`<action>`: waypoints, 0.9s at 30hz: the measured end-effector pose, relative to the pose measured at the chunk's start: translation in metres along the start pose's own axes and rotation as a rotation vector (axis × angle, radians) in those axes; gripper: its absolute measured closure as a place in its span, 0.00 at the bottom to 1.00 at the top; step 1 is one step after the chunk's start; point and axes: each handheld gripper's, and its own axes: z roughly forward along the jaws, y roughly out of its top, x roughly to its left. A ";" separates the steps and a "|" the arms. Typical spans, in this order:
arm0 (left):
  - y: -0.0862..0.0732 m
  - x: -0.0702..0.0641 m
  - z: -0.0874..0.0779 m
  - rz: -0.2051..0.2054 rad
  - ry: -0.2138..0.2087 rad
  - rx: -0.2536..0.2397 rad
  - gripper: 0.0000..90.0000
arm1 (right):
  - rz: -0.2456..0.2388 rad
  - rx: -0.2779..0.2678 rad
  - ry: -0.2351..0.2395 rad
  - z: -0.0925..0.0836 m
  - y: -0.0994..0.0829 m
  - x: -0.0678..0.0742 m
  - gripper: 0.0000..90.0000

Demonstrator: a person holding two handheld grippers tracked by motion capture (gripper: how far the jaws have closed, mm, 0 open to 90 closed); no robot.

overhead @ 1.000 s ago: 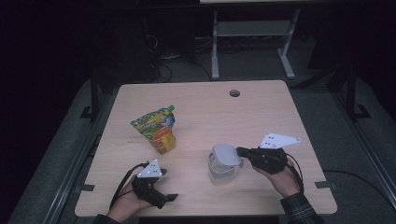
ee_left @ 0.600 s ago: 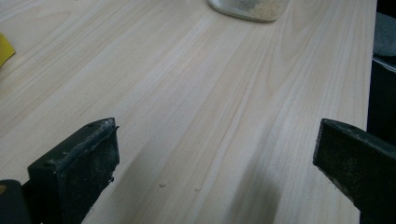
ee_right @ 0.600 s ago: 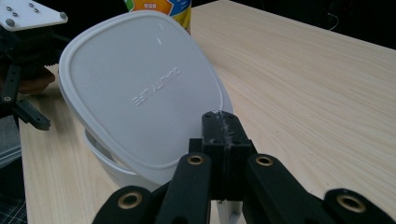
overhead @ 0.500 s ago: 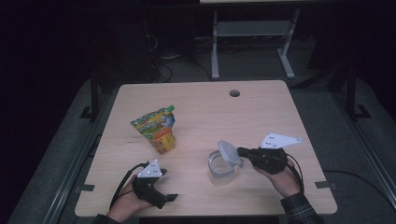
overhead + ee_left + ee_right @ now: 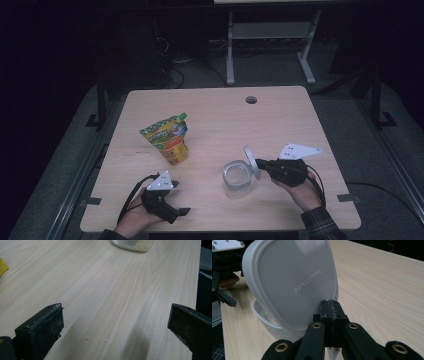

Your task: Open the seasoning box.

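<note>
Worktop (image 5: 210, 115) first: pale wood, with a printed pouch (image 5: 167, 137) standing left of centre, well apart from your work. Nearer you on the right sits the clear container (image 5: 236, 178), open, something pale and grainy in its bottom. Your right gripper (image 5: 329, 305) has its fingers clamped on the edge of the white lid (image 5: 292, 285), which stands tilted over the container's rim. That lid looks light, thin and slightly springy, so grip at its raised lip. Your left gripper (image 5: 115, 322) rests low near the front edge, fingers apart, holding nothing.
</note>
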 end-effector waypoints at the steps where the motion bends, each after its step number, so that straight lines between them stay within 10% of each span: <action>1: 0.000 0.000 0.000 0.000 0.000 0.000 0.00 | -0.001 0.000 -0.001 0.000 0.000 0.000 1.00; 27: 0.000 0.000 -0.001 0.004 0.000 0.002 0.00 | 0.013 0.022 -0.041 -0.001 -0.010 -0.007 1.00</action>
